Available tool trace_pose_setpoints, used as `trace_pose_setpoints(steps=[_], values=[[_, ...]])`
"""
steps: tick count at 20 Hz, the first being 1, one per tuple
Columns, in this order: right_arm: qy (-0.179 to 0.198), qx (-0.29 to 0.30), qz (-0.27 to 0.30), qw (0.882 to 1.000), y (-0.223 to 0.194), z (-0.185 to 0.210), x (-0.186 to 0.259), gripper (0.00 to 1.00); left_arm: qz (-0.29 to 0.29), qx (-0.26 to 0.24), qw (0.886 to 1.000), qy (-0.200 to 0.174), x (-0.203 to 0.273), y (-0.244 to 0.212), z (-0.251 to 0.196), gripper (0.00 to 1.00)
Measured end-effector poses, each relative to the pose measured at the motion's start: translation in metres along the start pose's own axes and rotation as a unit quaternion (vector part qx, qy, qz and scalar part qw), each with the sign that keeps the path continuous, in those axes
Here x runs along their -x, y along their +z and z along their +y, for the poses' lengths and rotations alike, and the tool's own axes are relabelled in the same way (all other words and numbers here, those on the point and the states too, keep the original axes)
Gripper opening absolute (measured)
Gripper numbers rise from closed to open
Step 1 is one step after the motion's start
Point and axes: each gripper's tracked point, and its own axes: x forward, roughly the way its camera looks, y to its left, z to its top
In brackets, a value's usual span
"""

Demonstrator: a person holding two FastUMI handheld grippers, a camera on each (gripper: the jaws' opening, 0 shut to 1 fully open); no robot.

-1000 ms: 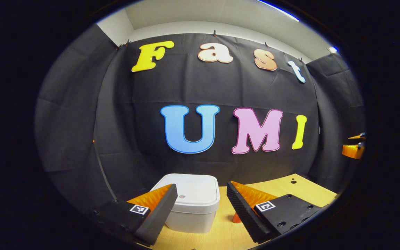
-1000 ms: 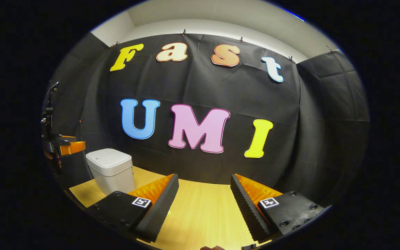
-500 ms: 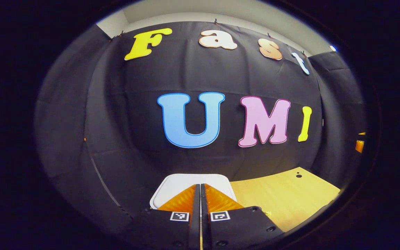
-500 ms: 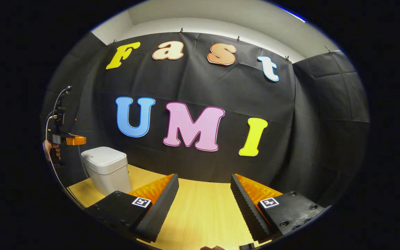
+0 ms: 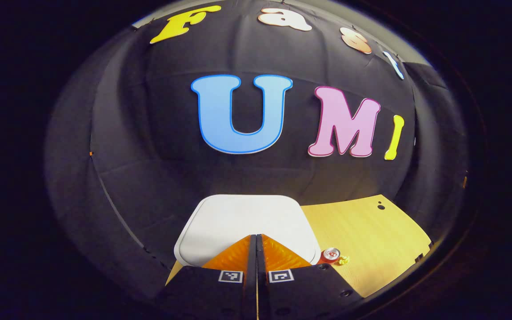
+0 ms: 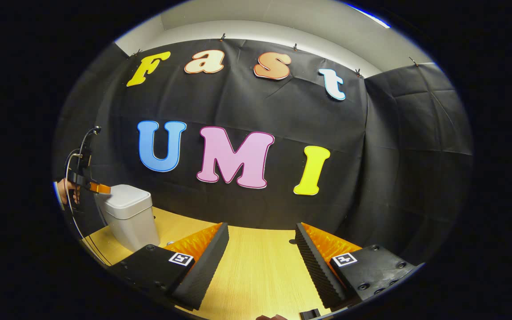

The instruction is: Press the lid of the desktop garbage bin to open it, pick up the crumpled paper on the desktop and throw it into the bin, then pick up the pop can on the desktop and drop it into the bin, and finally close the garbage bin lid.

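Left tongs (image 5: 256, 238) pinched together, tips over the bin's closed white lid (image 5: 242, 220). Right tongs (image 6: 261, 242) spread wide above bare worktop (image 6: 256, 271). Pop can (image 5: 331, 254) and crumpled paper (image 5: 343, 260) sit just beside the bin (image 6: 129, 218).

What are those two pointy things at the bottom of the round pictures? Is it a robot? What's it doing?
No robot: a person holds a grabbing tool, called a gripper, in each hand. A camera rides on each gripper, so each round picture looks out along that tool's two fingers.

In the left gripper view, the left gripper has its fingers shut together, holding nothing, right at the closed lid of a white garbage bin. Beside the bin, on the wooden desktop, stand a pop can and a small crumpled paper.

In the right gripper view, the right gripper is open and empty above the desktop. Far left there you see the hand with the other gripper at the bin.
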Motion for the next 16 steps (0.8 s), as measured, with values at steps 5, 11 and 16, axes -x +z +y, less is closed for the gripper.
trace_pose_setpoints(steps=[5, 11, 16], values=[[0.001, -0.006, 0.008, 1.000, -0.007, 0.003, 0.002, 0.97, 0.019, -0.013, 1.000, -0.006, -0.001, -0.011, 0.003, 0.07], [0.012, -0.014, 0.014, 1.000, -0.012, 0.013, -0.002, 0.96, 0.020, -0.029, 0.999, -0.002, -0.002, -0.016, 0.002, 0.07], [0.013, -0.010, 0.009, 1.000, -0.005, 0.015, -0.002, 0.96, 0.008, -0.041, 0.999, 0.021, 0.002, -0.007, 0.008, 0.07]])
